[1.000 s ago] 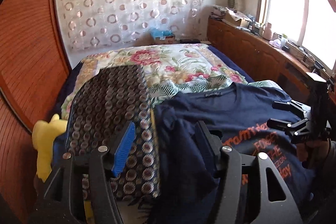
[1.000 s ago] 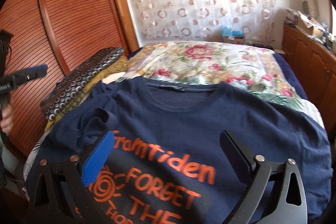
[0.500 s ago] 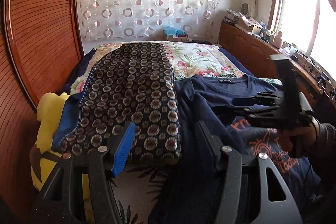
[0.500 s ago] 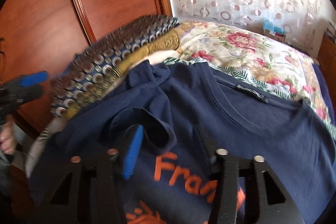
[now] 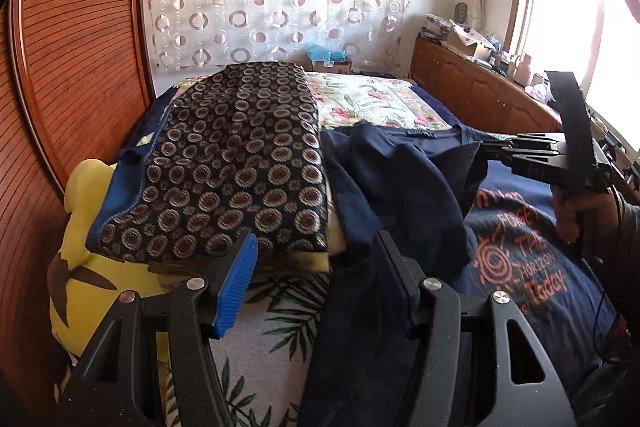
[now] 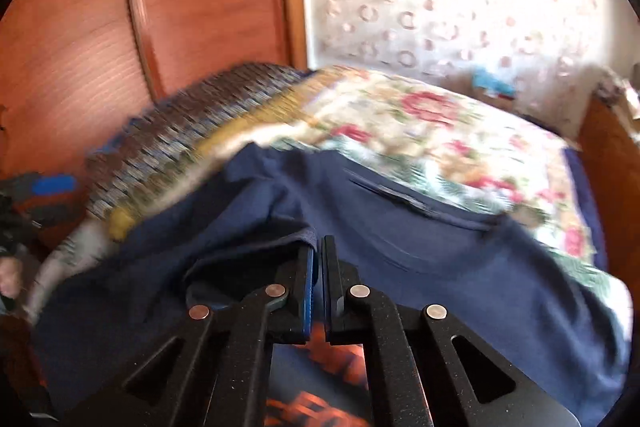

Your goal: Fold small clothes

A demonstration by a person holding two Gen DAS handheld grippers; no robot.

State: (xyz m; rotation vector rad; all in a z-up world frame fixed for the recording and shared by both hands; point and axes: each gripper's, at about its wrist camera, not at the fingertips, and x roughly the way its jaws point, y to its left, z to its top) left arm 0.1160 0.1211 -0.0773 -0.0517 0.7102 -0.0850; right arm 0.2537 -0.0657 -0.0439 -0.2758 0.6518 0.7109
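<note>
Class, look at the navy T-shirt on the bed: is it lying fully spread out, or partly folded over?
Partly folded: the navy T-shirt's sleeve side is bunched over its body, pinched in the right gripper, whose jaws have just been closing.

Patterned cushion stack (image 5: 236, 163) crowding bed's left, wooden wardrobe (image 5: 76, 59) close behind it, floral bedspread (image 5: 372, 103) open beyond.

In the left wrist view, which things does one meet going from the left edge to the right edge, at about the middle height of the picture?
Wooden slatted door → yellow plush toy → patterned folded cloth → navy T-shirt → right gripper, shut on the T-shirt → the hand holding it.
</note>
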